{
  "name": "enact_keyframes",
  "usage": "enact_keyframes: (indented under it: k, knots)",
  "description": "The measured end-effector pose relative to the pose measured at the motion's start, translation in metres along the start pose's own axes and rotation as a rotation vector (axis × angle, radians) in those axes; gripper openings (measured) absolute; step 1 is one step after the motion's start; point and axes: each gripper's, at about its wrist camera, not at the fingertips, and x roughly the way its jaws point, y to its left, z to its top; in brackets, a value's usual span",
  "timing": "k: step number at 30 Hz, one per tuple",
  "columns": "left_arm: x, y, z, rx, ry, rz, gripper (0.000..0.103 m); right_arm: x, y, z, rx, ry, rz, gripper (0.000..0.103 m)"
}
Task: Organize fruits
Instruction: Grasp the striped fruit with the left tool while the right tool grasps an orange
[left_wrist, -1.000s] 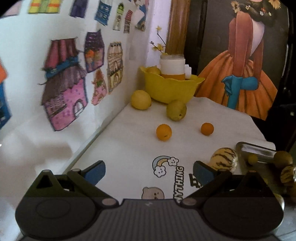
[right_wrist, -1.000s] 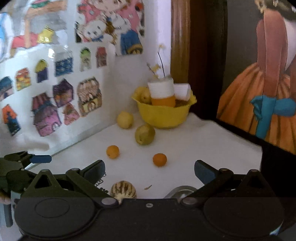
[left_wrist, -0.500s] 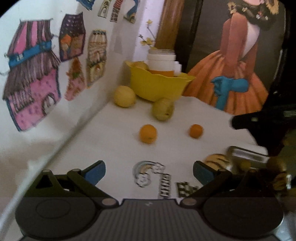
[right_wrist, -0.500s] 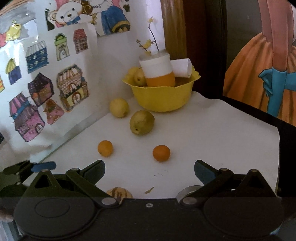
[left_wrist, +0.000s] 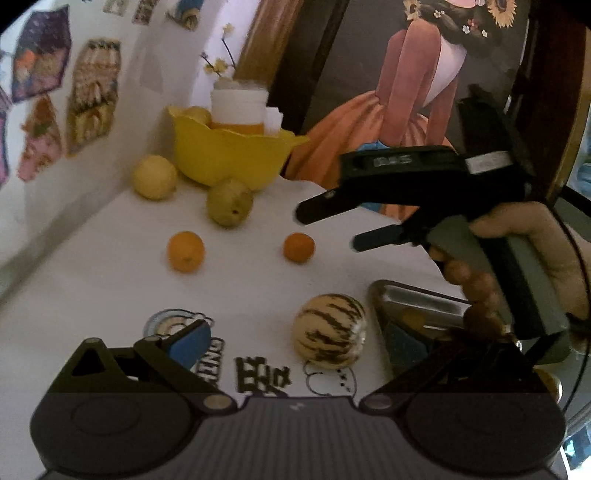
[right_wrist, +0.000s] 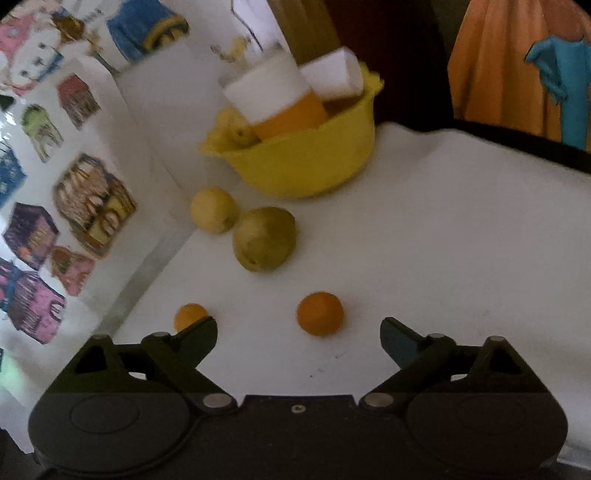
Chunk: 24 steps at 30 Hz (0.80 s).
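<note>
Right wrist view shows your right gripper (right_wrist: 299, 332) spread wide and empty over the white tablecloth (right_wrist: 443, 240), with a small round orange (right_wrist: 320, 314) lying just ahead between its fingers. A second small orange (right_wrist: 190, 314) sits beside the left finger; a green-brown pear (right_wrist: 264, 239) touches a pale yellow lemon (right_wrist: 213, 209) before the yellow plastic bowl (right_wrist: 306, 166). Your left gripper (left_wrist: 291, 339) is also wide open, holding nothing, with a striped cream melon (left_wrist: 329, 331) near a metal tray (left_wrist: 413, 299).
</note>
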Motion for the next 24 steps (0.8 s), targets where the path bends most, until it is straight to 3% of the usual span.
enact_keyframes:
  k: [9,19,24]
  knots:
    - [0.013,0.0,0.003,-0.036,0.023,-0.052,0.091,0.024,0.002,-0.001,-0.03,0.031,-0.004,0.074]
    - [0.027,-0.007,0.003,-0.02,0.057,-0.03,0.069,0.035,0.009,-0.001,-0.109,0.036,-0.053,0.063]
    - [0.029,-0.008,0.001,-0.022,0.052,-0.022,0.068,0.037,0.006,0.0,-0.084,0.011,-0.049,0.063]
